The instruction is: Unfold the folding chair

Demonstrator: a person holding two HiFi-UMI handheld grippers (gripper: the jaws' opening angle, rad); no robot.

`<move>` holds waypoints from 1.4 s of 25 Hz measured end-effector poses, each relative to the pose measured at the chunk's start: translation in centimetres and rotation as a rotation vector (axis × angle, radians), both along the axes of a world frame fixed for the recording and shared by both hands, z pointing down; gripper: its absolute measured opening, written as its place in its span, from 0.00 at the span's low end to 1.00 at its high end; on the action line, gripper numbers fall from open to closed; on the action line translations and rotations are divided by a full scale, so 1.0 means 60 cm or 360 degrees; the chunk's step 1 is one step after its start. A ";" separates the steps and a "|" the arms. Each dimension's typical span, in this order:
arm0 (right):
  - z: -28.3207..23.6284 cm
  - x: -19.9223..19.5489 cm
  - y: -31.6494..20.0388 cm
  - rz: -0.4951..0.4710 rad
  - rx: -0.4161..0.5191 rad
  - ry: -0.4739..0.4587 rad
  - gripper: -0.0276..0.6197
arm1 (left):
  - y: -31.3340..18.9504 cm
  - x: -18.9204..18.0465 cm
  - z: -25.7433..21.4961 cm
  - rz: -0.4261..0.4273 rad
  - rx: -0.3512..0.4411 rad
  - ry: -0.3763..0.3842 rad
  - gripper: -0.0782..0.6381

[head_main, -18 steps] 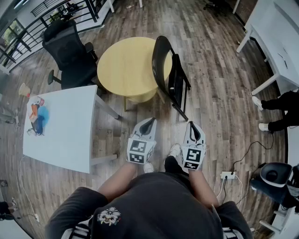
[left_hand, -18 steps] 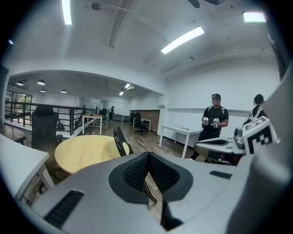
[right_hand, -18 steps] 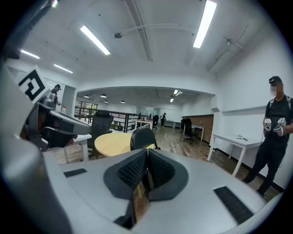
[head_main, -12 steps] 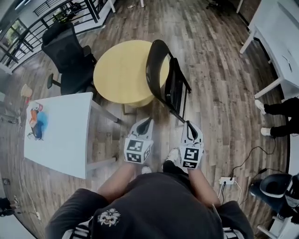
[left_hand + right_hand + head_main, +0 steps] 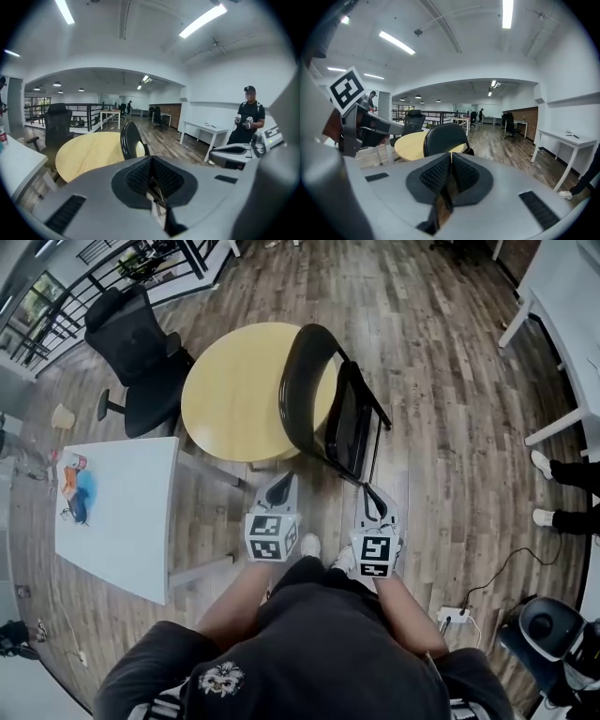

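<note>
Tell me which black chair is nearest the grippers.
The folding chair at the round yellow table, just ahead of the left gripper and right gripper. The office chair on casters stands farther off, past the table's left side.

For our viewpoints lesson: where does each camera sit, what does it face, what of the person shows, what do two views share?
Head view: on the head, down at folding chair and table; torso, forearms, left gripper, right gripper.
Left gripper view: on that gripper, along shut jaws toward chair, table; right gripper at right.
Right gripper view: on that gripper, along shut jaws toward chair; left gripper at left.
Shared: chair before table, both gripper views.
</note>
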State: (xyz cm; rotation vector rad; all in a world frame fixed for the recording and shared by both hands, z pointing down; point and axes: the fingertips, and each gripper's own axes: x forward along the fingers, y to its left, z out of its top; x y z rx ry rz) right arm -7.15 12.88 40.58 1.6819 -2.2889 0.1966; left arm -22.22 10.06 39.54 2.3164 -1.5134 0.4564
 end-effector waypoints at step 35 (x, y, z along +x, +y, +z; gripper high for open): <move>0.397 -0.144 -0.429 0.0003 -0.1039 0.0205 0.48 | -0.406 -0.044 0.141 0.0000 -0.0496 -0.0007 0.43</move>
